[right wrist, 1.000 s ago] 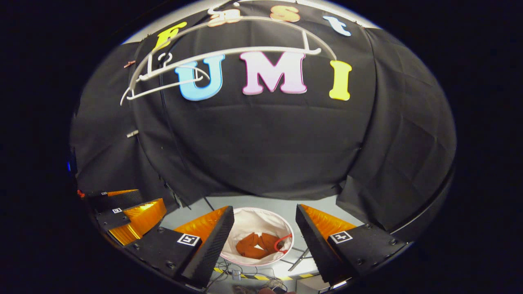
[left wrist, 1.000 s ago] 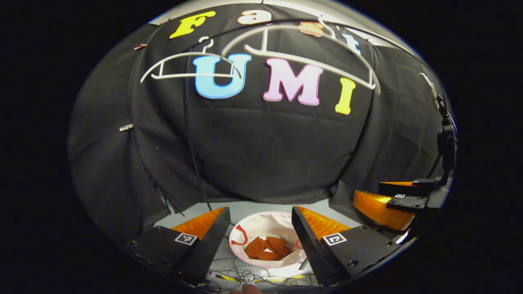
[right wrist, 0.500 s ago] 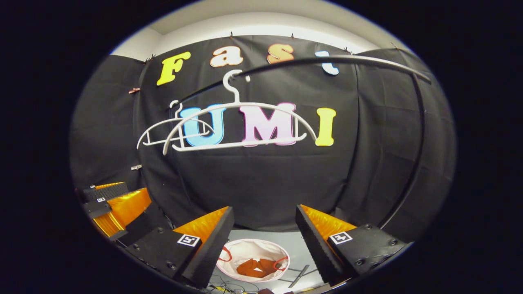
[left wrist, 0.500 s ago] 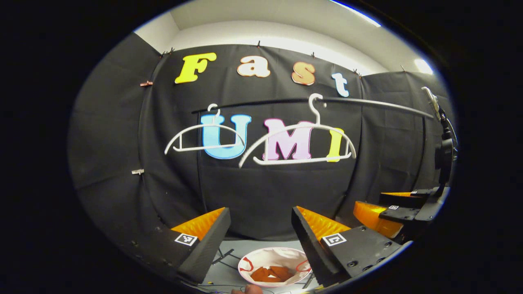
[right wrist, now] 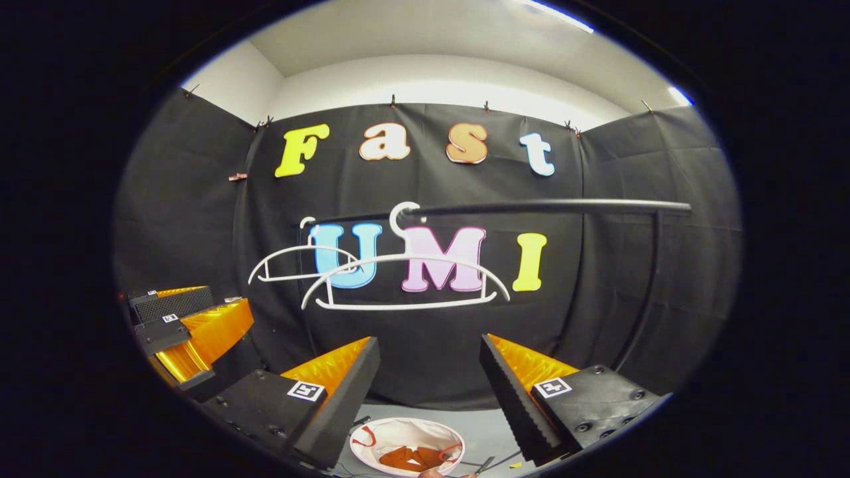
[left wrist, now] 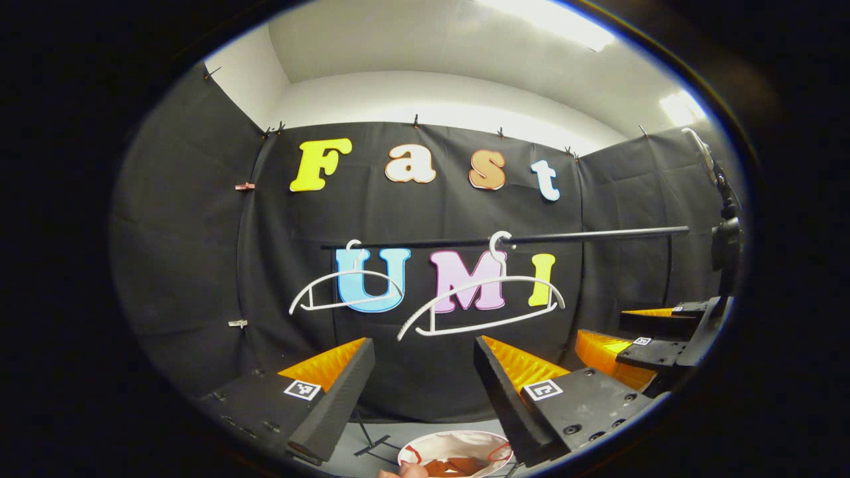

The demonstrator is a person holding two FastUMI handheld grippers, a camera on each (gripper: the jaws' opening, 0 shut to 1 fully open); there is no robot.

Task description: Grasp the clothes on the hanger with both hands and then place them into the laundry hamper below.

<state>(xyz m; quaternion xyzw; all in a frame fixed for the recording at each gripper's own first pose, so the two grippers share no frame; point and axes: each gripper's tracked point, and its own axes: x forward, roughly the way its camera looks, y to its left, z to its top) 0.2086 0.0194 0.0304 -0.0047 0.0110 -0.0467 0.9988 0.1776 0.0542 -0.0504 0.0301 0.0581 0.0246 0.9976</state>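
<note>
Post-drop: both hand-held grippers raised, clothes in hamper.

Vs. 1 s ago both cams have tilted up: hamper [right wrist: 406,439] has slid from mid-bottom to the very bottom edge of each view, and rail [right wrist: 544,206] w/ two white hangers [right wrist: 405,282] has dropped from top of view to centre. Left hand-held gripper [left wrist: 425,382]: fingers apart, nothing between. Right hand-held gripper [right wrist: 430,382]: fingers apart, nothing between. Orange clothes [right wrist: 406,458] lie inside hamper on the floor, well below both grippers. Both hangers hang bare. Judgement: place step done; task looks complete, grippers pulling back up. Left view also shows right gripper at its right edge.
</note>
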